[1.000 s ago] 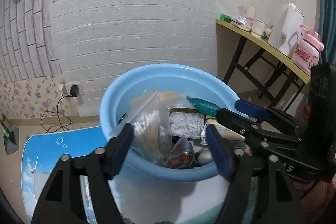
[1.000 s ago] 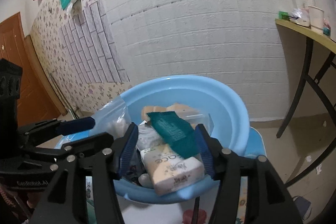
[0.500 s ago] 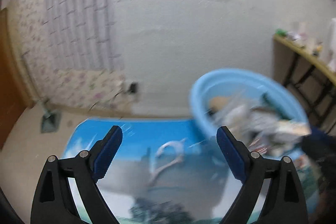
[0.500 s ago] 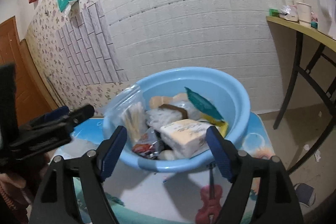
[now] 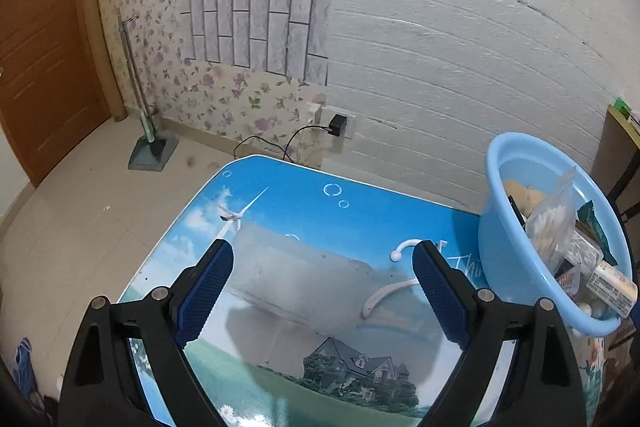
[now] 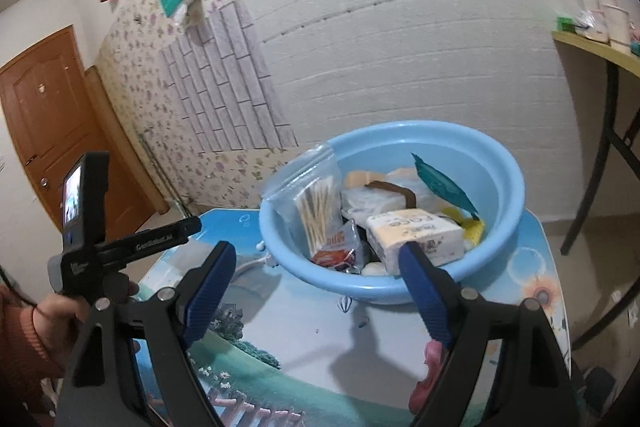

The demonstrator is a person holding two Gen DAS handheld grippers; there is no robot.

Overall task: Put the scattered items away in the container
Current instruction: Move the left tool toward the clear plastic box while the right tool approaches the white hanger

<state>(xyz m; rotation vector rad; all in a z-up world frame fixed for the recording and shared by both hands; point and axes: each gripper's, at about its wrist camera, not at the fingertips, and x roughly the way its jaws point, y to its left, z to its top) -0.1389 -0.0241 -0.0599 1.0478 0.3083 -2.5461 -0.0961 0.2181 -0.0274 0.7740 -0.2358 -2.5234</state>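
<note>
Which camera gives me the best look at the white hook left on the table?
The left wrist view: the white hook lies on the table just beyond the open left gripper. In the right wrist view only a sliver shows beside the blue basin.

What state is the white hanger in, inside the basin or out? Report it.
Out. The white hanger lies flat on the table, left of the blue basin, ahead of the open left gripper.

Count on inspection: one blue basin (image 6: 500, 183) on one desk (image 5: 304, 203). Inside the basin: one clear zip bag of cotton swabs (image 6: 316, 203), one white tissue pack (image 6: 416, 235), one teal sachet (image 6: 440, 183), one red snack packet (image 6: 336, 255). Further contents too crowded to count. On the desk outside it: one white hook (image 5: 384, 295).
</note>
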